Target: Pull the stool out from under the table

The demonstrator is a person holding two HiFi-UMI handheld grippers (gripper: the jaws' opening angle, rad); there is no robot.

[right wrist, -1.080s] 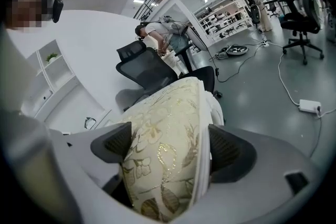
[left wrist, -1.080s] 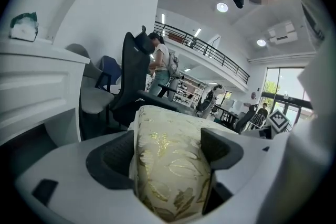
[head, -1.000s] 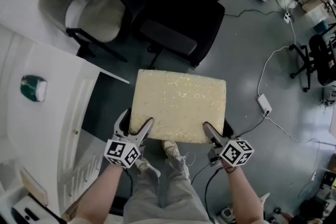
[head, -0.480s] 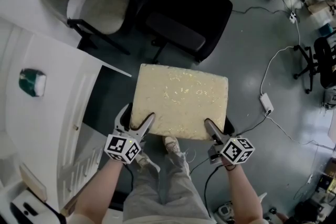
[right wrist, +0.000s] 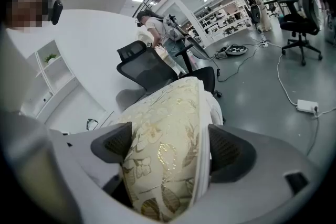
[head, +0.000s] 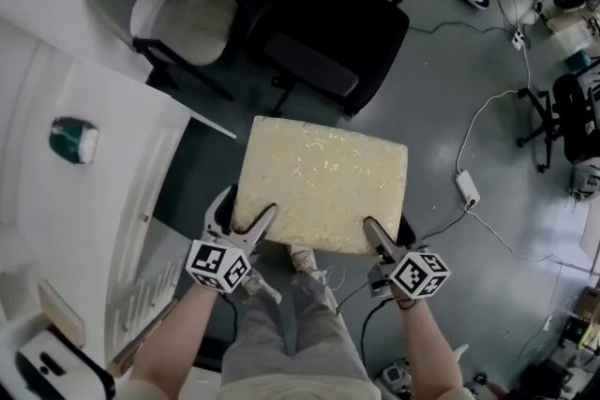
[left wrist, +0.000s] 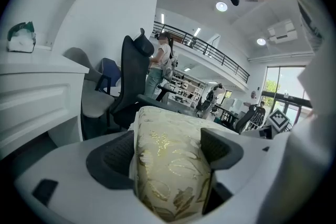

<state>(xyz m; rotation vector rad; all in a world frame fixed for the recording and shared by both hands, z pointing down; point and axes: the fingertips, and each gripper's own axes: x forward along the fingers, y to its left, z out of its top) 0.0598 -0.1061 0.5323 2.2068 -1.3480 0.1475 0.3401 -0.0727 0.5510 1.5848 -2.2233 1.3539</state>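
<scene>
Beside the corner of the white table (head: pixel 89 229), out on the grey floor, stands the stool (head: pixel 322 178), its cream rectangular cushion clear of the tabletop and just in front of the person's shoes (head: pixel 305 262). The left gripper (head: pixel 246 213) is clenched on the cushion's near edge towards its left corner, and the right gripper (head: pixel 386 234) is clenched on the same edge towards its right corner. Each gripper view shows the padded edge filling the gap, with both dark pads pressed against it. Those views also show the cushion's thick side and its gold leaf and flower pattern, which the head view shows only as faint flecks on the flat top. The stool's legs are hidden beneath the cushion. The only print that can be made out is the black-and-white squares on the marker cubes. Beyond the stool are a black office chair (head: pixel 328 23) and a pale chair (head: pixel 178 14); a small green-and-white object (head: pixel 73 140) lies on the table, too blurred to name. A white power block (head: pixel 466 187) and cables trail over the floor to the right. The left gripper view shows a person (left wrist: pixel 157 65) standing behind the black chair.
</scene>
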